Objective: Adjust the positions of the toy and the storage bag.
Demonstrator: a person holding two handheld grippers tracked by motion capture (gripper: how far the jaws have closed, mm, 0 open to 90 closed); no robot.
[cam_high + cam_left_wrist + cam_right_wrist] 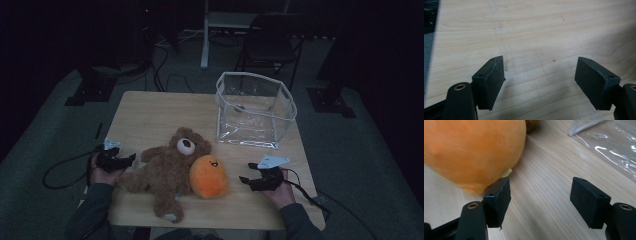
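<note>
At the near edge of the worktop point(150, 107), the left gripper point(119, 159) sits near left, its jaws wide apart over bare wood. The right gripper point(252, 181) sits near right, jaws apart and empty, just beside the orange plush toy point(209, 176). That toy lies against the teddy bear point(165, 172). Farther right stands a clear plastic bag point(252, 110).
</note>
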